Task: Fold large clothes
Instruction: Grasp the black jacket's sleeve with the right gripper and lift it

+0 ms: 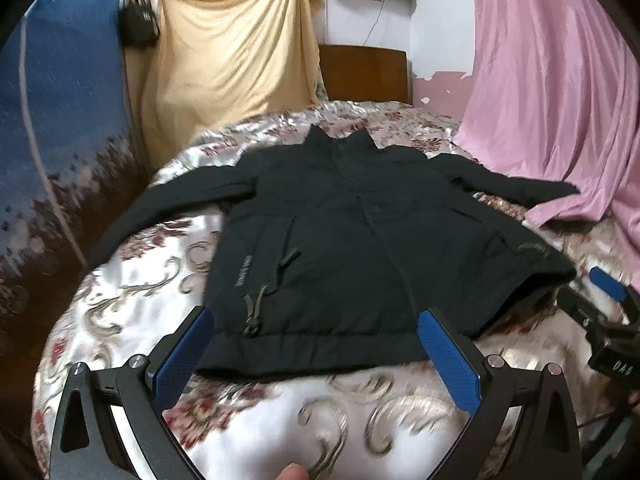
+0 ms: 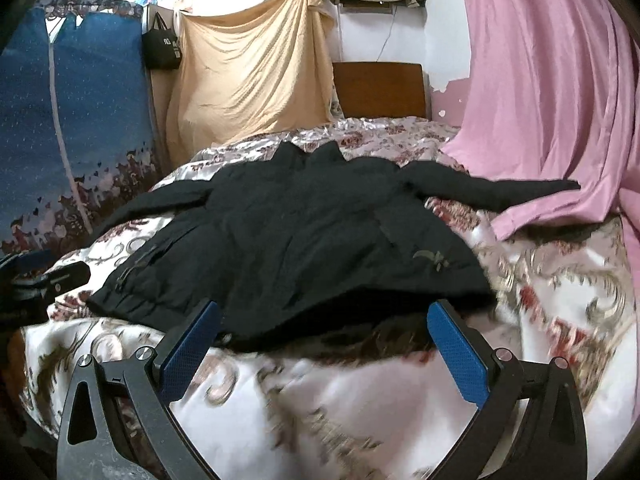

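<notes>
— One black jacket point(image 1: 352, 232), front up, lies flat on the bed point(image 1: 132, 292); collar toward the headboard point(image 1: 362, 70), both sleeves spread sideways, hem nearest the cameras.

— Fingers?

— Left gripper point(image 1: 316, 344): blue-padded fingers point(image 1: 450, 356) spread wide, empty, poised at the hem near the jacket's left pocket side. Right gripper point(image 2: 324, 336): fingers equally wide, empty, at the hem's right corner.

— Surroundings?

— Floral satin bedspread beneath; pink curtain point(image 2: 552, 92) draped onto the bed beside the right sleeve; tan cloth point(image 2: 256, 72) and black bag point(image 2: 162, 50) hanging on the far wall.
</notes>
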Motion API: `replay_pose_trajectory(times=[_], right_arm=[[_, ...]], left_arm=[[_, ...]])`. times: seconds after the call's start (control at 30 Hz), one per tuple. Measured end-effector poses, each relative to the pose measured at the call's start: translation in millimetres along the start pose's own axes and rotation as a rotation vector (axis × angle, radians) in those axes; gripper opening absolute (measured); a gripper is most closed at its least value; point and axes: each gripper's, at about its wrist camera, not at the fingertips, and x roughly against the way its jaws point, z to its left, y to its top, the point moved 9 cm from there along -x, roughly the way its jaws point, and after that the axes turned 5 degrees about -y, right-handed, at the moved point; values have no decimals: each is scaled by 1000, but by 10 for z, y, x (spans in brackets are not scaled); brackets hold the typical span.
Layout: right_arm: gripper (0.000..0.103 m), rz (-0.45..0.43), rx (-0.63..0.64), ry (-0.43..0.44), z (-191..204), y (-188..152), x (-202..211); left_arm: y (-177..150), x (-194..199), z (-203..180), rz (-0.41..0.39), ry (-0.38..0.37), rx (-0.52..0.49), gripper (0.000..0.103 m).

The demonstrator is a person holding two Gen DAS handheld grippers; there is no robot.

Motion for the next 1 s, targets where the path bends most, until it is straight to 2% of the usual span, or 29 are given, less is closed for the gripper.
replay_pose_trajectory(times=[0.17,0.27,0.4,0.57,0.7,0.8,1.0], right_arm=[[102,-9,38,-29,-228,299,-191],[102,-13,32,-21,-423,524,-311],[102,12,-40,-5,-807,808,-576],[102,44,-124,-11,-1363,1070,-1048],[102,66,-169,-73,-1884,1348,-1507],[102,90,-247,-157,-2364,1514,-1819],[102,141,-454,-265,-3138,1501,-2322]], left_arm=[[256,-268,-108,33,-20,-15,103],[397,-515,-200,83,-16,-22,103],[600,-922,-345,167,43,-47,103],[840,-1367,-590,199,37,-80,103],[1049,-1778,-854,197,45,-146,103],[1172,-2044,-1014,196,39,-161,103],[1402,-2671,-1370,194,8,-180,103]])
